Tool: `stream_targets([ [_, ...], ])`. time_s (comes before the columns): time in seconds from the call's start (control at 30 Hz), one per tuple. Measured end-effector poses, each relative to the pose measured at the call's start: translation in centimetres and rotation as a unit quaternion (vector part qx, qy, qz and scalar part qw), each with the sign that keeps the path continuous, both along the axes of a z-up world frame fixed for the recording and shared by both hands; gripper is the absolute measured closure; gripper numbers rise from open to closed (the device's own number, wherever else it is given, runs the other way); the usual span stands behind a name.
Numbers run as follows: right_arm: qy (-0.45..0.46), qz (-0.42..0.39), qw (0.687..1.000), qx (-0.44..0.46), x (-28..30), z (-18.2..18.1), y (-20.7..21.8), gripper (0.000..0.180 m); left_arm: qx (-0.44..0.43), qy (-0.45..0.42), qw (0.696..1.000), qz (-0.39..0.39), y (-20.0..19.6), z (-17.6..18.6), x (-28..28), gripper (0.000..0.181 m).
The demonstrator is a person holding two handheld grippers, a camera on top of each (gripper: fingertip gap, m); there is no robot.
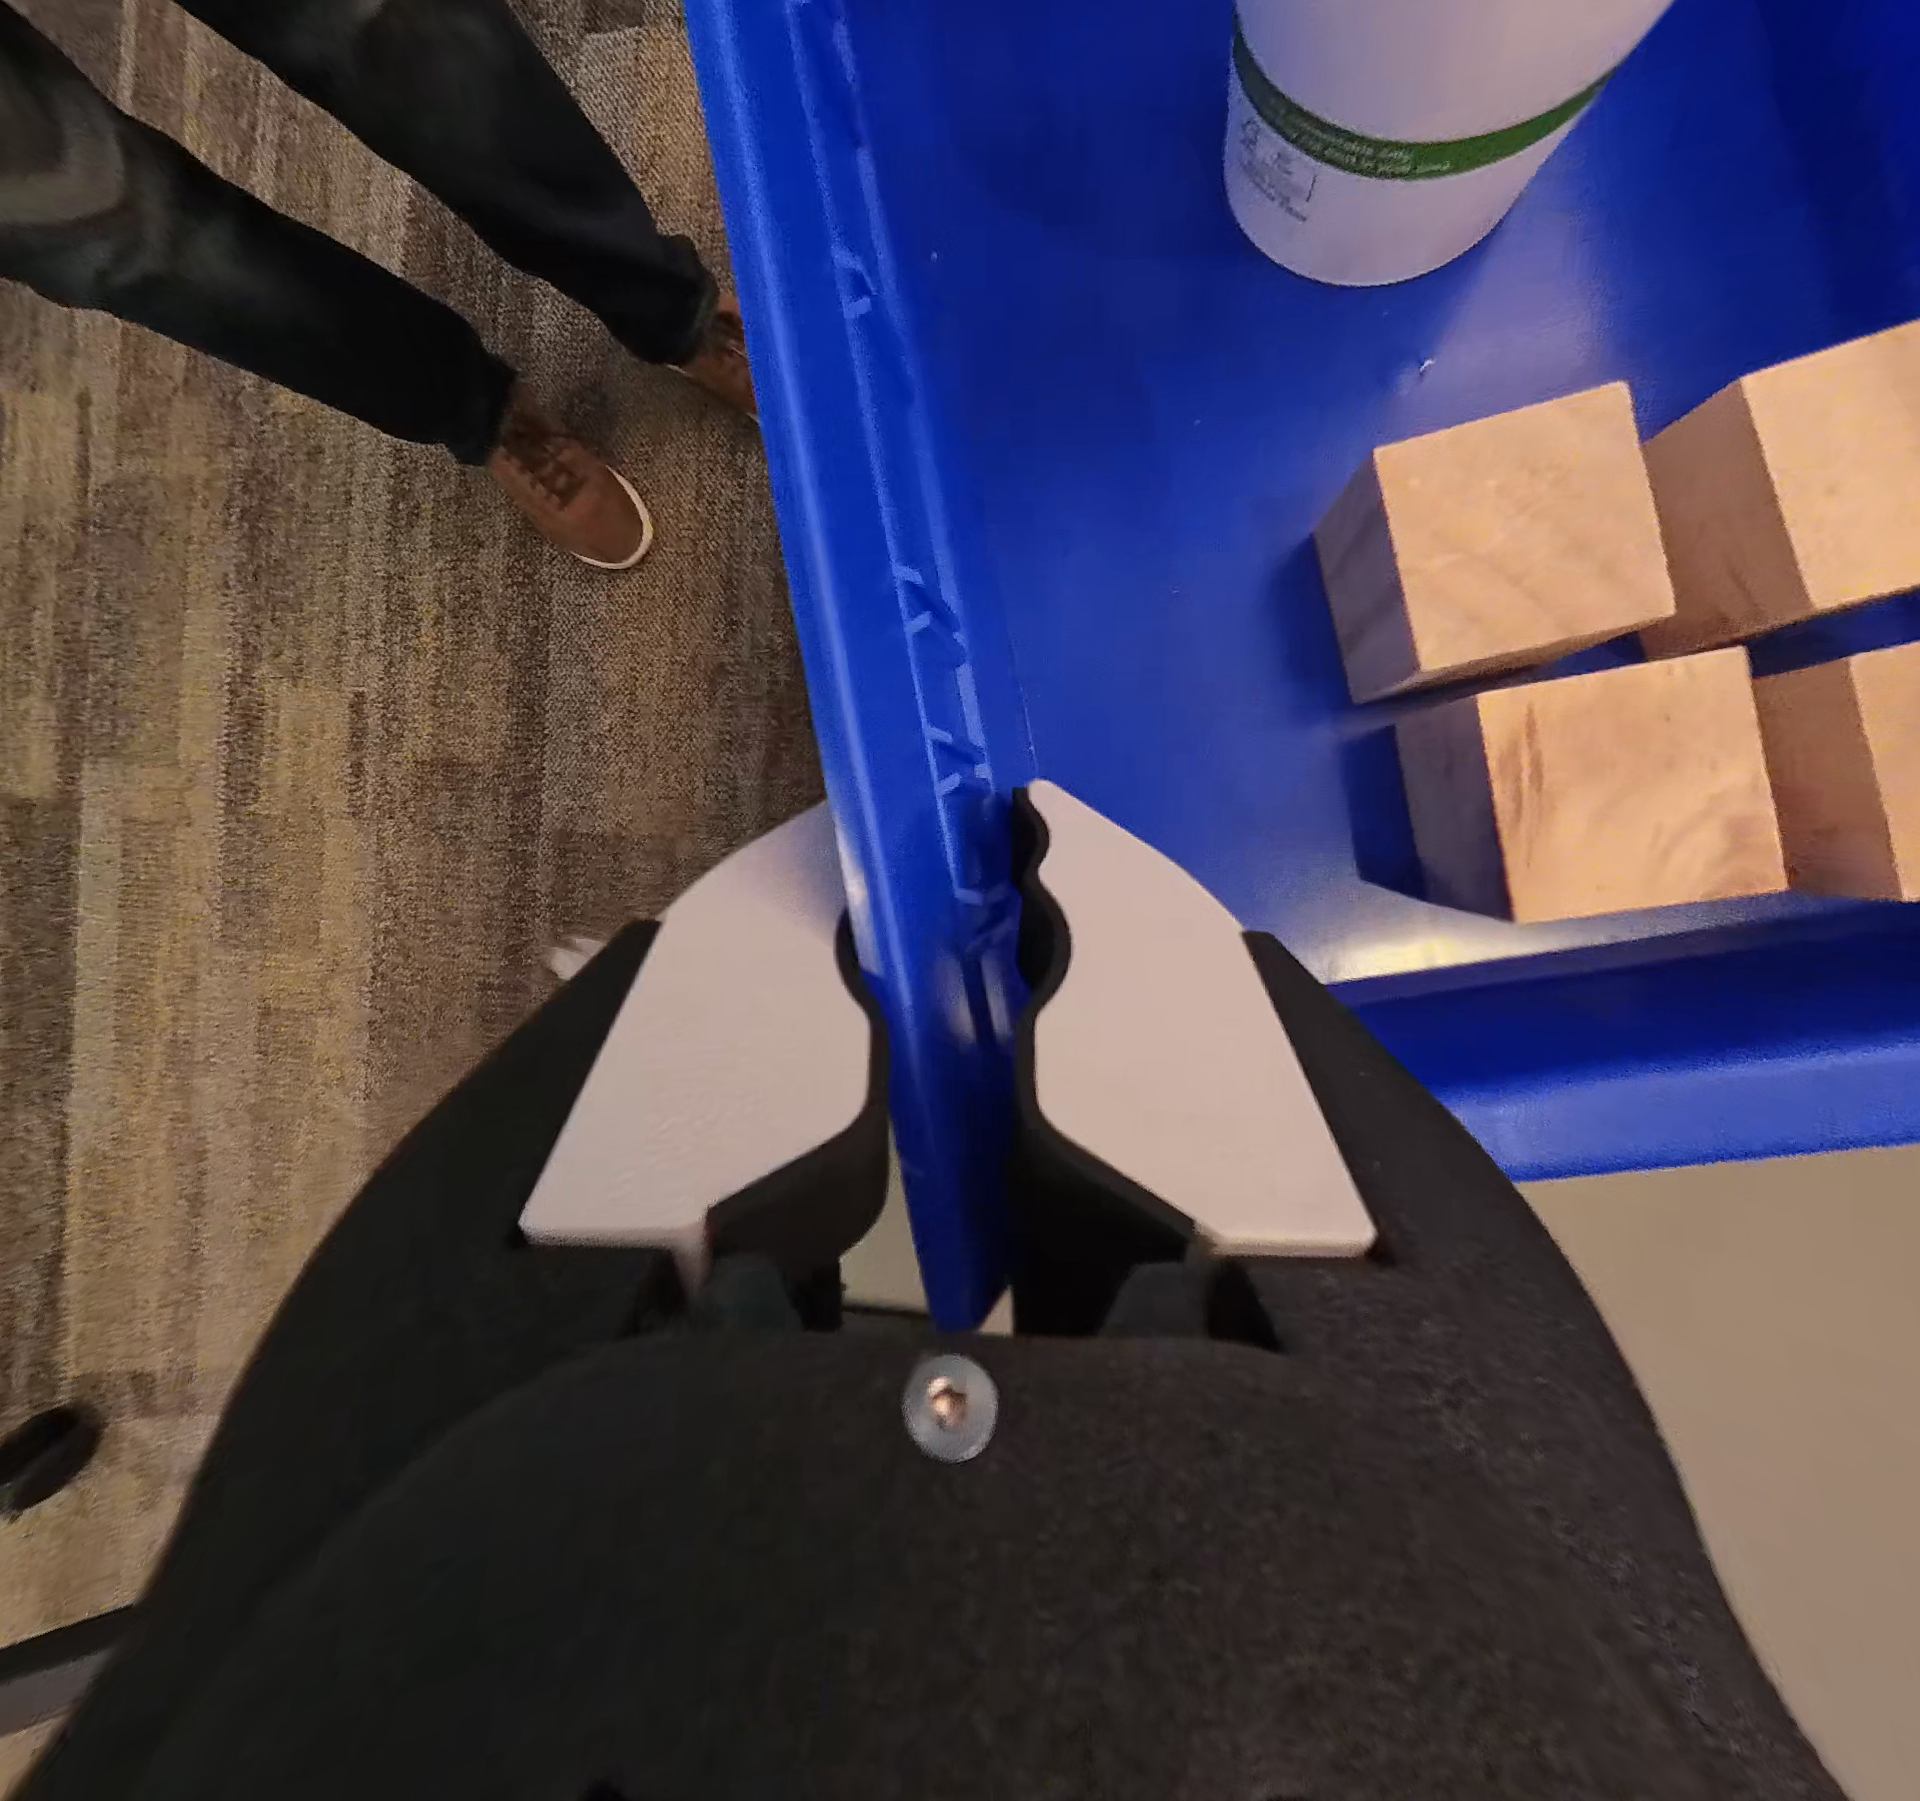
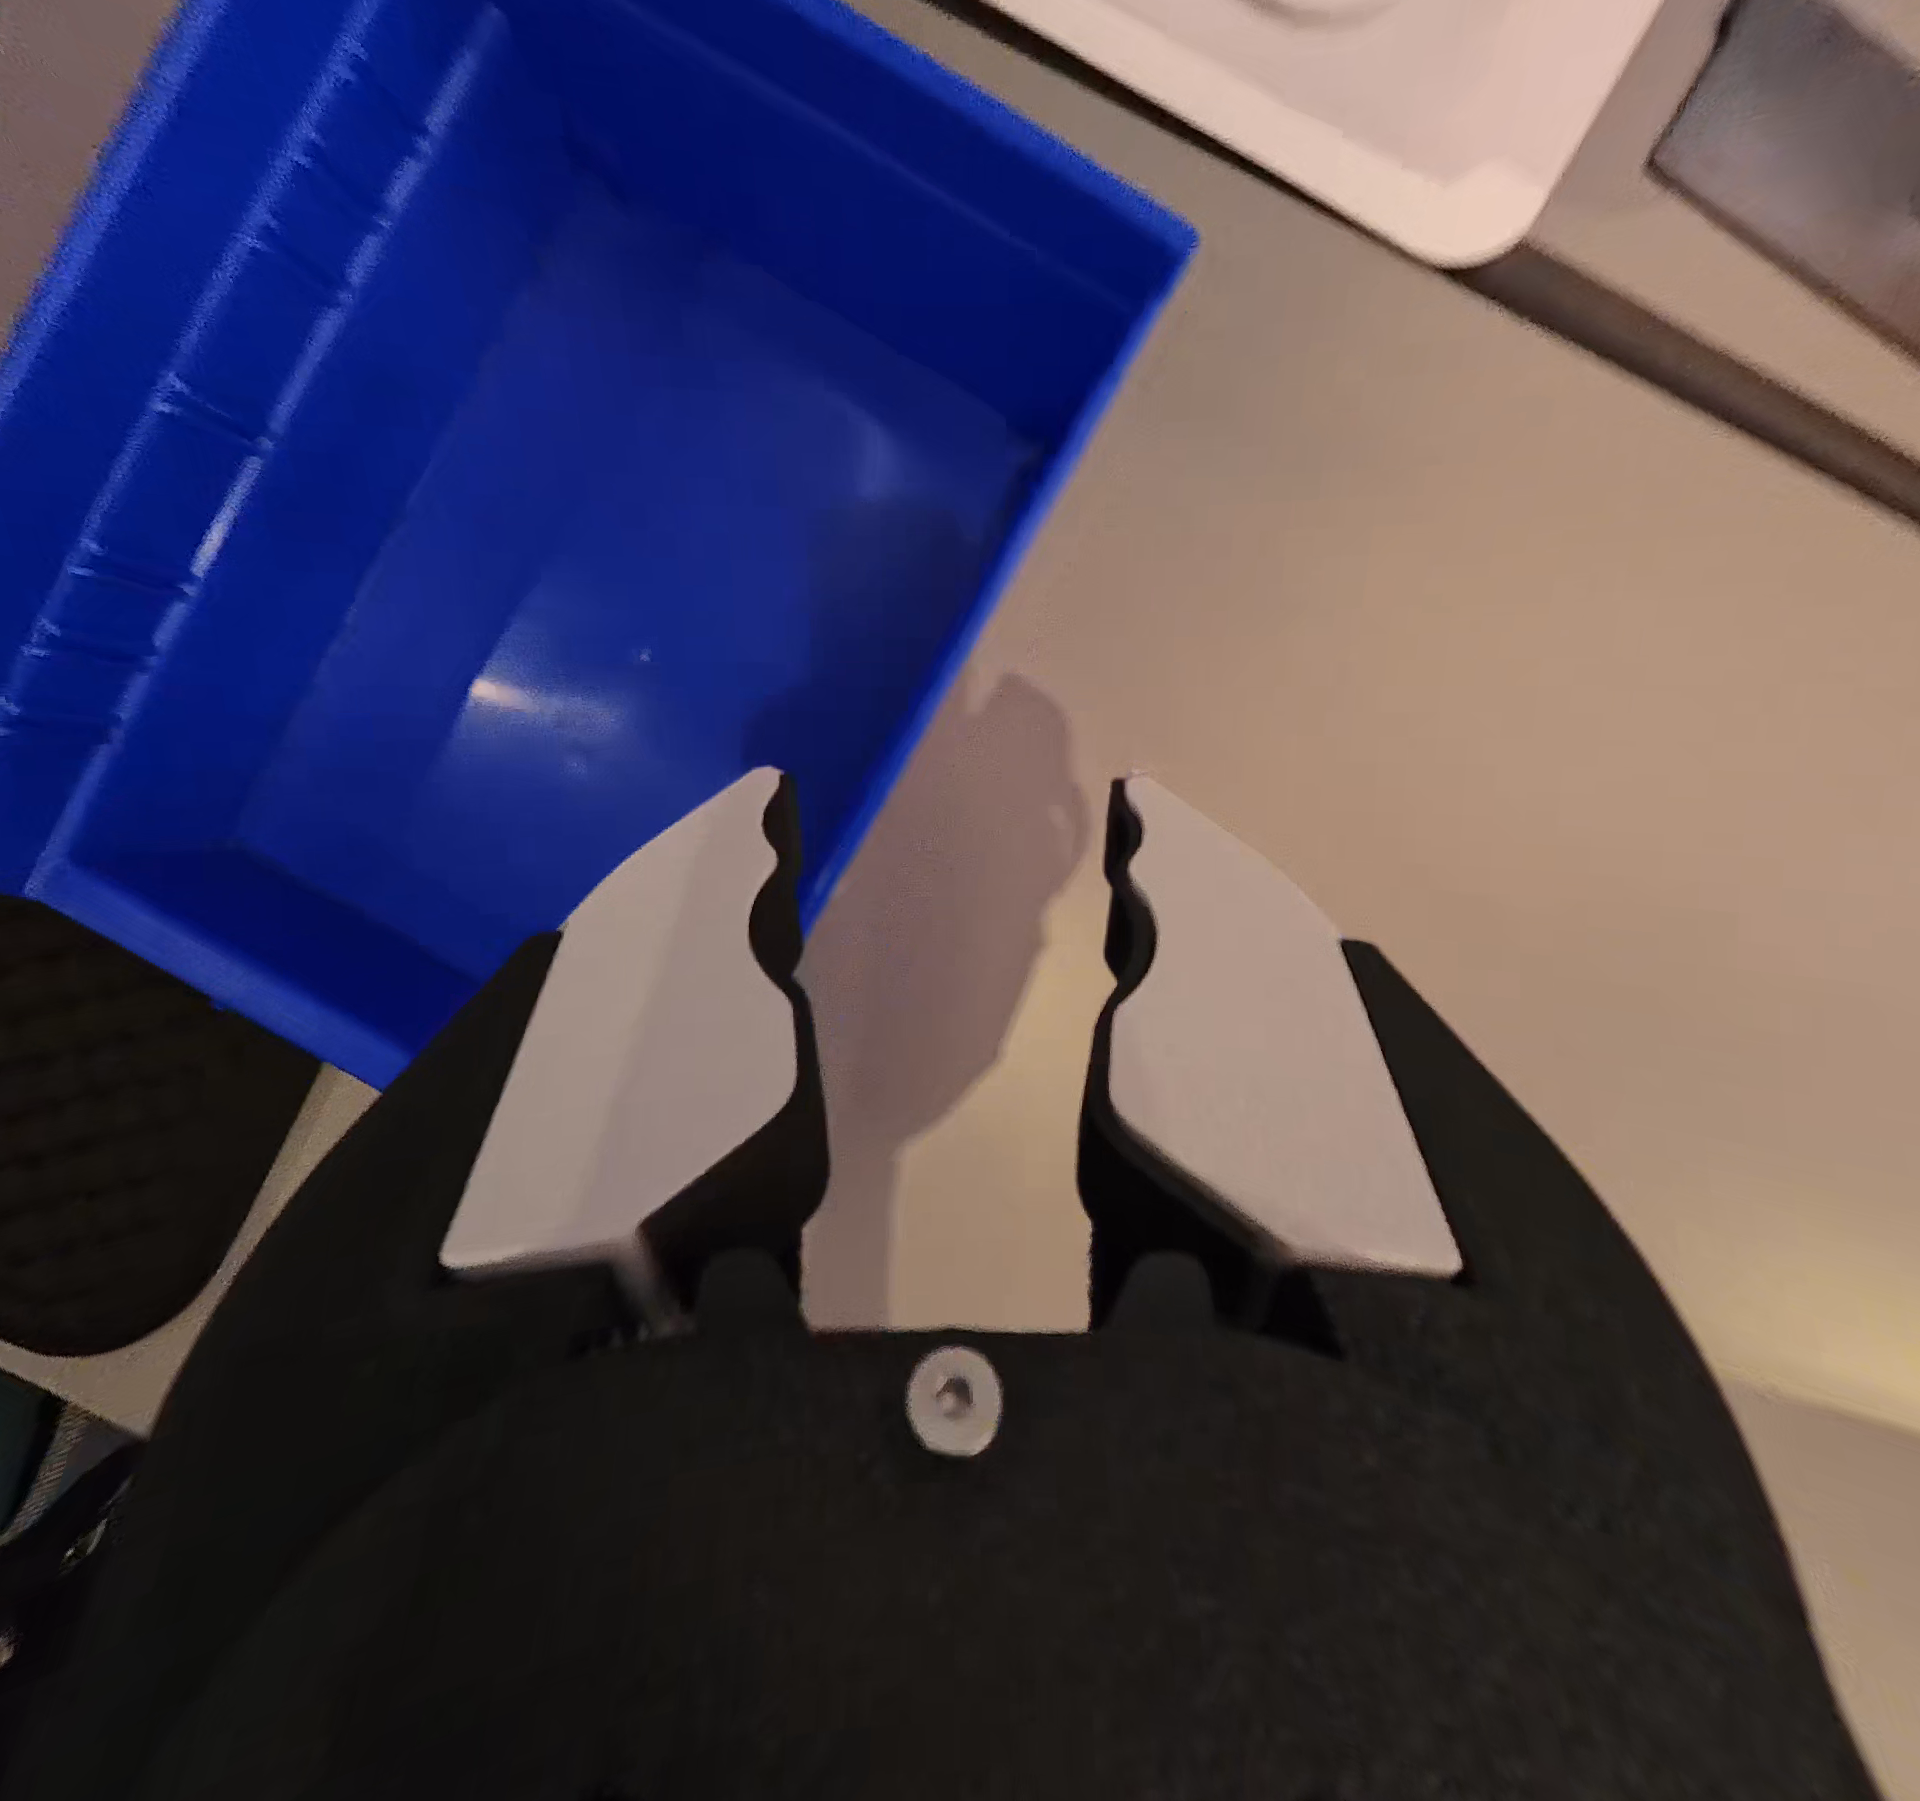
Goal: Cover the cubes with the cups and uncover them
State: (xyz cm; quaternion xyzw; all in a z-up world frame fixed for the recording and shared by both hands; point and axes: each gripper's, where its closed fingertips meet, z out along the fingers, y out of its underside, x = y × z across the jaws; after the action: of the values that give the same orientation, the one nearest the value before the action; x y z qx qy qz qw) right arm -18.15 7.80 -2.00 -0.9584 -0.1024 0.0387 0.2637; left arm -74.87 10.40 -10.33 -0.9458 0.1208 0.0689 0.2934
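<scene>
Along its side wall the blue bin, holding the cup and cubes, is clamped by the left jaws, so it should be kept level while the right gripper, jaws parted and empty, is brought over the surface.

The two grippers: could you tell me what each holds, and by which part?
Left gripper clamps the blue bin by its side wall; right gripper holds nothing.

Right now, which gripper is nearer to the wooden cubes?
Left. The left gripper is clamped on the wall of the blue bin holding the wooden cubes. The right gripper hangs open over the table beside an empty blue bin.
</scene>
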Motion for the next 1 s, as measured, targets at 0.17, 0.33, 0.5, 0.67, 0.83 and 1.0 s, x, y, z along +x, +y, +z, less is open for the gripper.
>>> stream_targets([
  [0.17, 0.034, -0.038, 0.998, -0.023, 0.4, -2.3, -1.0, 0.118, -0.015, 0.014, 1.000, -0.015, 1.8, 0.1, -1.5, 0.156],
  [0.33, 0.053, -0.066, 0.995, -0.050, -1.6, -4.5, -0.5, 0.110, -0.005, 0.007, 1.000, -0.015, 2.8, 0.2, -2.1, 0.155],
  [0.5, 0.022, -0.091, 0.991, -0.093, -2.4, -6.9, 0.2, 0.113, 0.045, -0.004, 0.999, -0.014, 2.4, 2.0, -2.2, 0.128],
  [0.67, 0.005, -0.108, 0.984, -0.140, -2.2, -8.9, 0.1, 0.139, 0.095, -0.024, 0.995, 0.008, -0.2, 5.4, -2.6, 0.115],
  [0.83, 0.053, -0.113, 0.977, -0.172, -2.9, -10.2, 0.0, 0.169, 0.119, -0.044, 0.992, 0.013, -3.6, 7.5, -0.8, 0.119],
  [1.0, 0.062, -0.113, 0.976, -0.176, -2.2, -10.1, 0.6, 0.171, 0.140, -0.069, 0.988, 0.003, -6.4, 8.2, 2.2, 0.123],
])
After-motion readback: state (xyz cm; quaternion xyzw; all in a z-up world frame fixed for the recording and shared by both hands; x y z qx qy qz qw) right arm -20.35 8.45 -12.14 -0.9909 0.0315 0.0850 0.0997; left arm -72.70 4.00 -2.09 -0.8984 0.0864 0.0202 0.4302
